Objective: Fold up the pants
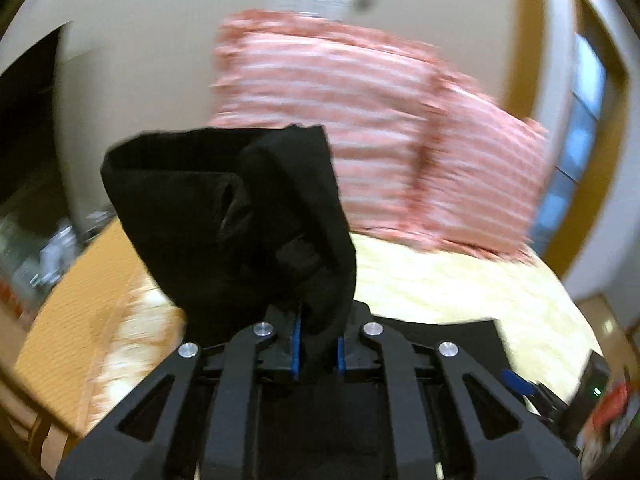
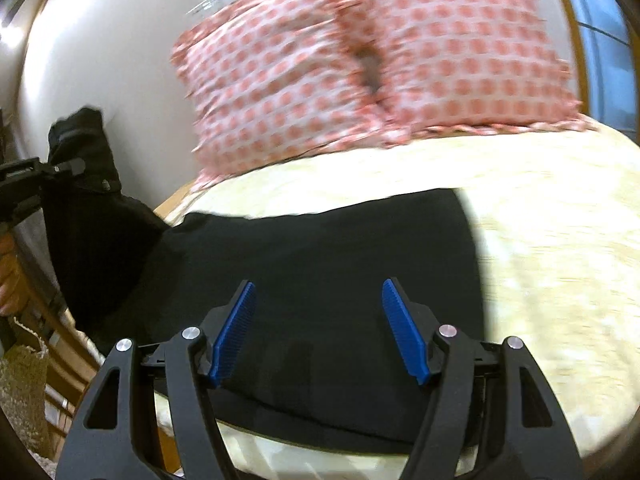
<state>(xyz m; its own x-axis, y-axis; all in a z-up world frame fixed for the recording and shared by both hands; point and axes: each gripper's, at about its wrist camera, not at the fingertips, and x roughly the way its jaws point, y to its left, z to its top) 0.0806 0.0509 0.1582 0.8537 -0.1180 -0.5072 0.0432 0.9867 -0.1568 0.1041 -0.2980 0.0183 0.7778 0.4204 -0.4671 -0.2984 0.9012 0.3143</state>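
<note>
Risk 1 — slip at the left tongs (image 1: 318,344). These are clamped on a bunched end of the black pants (image 2: 320,264), and the fabric stands up in a loose hood above the blue pads (image 1: 296,340). The grip appears to take in several layers at once. If only the outer layers are truly pinched, the inner ones may slide free under the hanging weight, and the fold would come out uneven.

Risk 2 — drag. The rest of the pants lies spread on the bed (image 2: 540,240), with one portion rising off the left edge toward the left tongs. A pull across the bed with nothing pinning the flat part would likely shift the whole garment rather than fold it.

Risk 3 — snagging. The two red-patterned pillows (image 2: 360,52) stand at the head of the bed, near the far edge of the cloth; a wide swing could carry the lifted end into them.

Pose. The left tongs are raised well above the mattress and off its left side, pointing toward the pillows. The right tongs (image 2: 318,328) hang low over the near part of the flat pants, jaws spread wide and holding nothing, aimed along the bed. Whether their tips touch the fabric cannot be determined. Both views are motion-blurred.
</note>
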